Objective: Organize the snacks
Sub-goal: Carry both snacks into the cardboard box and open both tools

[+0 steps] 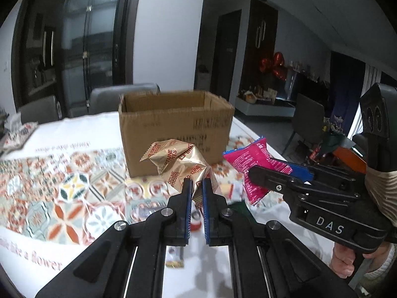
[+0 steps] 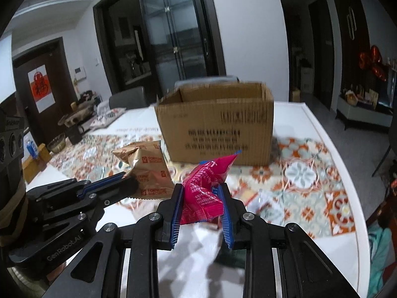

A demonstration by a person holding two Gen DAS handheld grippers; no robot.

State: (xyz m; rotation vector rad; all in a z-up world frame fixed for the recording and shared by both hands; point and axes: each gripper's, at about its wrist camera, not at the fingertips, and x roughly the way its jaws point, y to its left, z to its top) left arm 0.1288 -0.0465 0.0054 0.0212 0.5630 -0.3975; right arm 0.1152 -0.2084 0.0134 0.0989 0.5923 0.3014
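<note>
My left gripper is shut on a gold biscuit packet and holds it above the table, in front of an open cardboard box. My right gripper is shut on a pink snack packet, also lifted, just short of the box. The right gripper with the pink packet shows at the right of the left wrist view. The left gripper with the gold packet shows at the left of the right wrist view.
A patterned tablecloth covers the white table. A small wrapped snack lies on the table below the left gripper. Grey chairs stand behind the box. Clutter sits on the far left.
</note>
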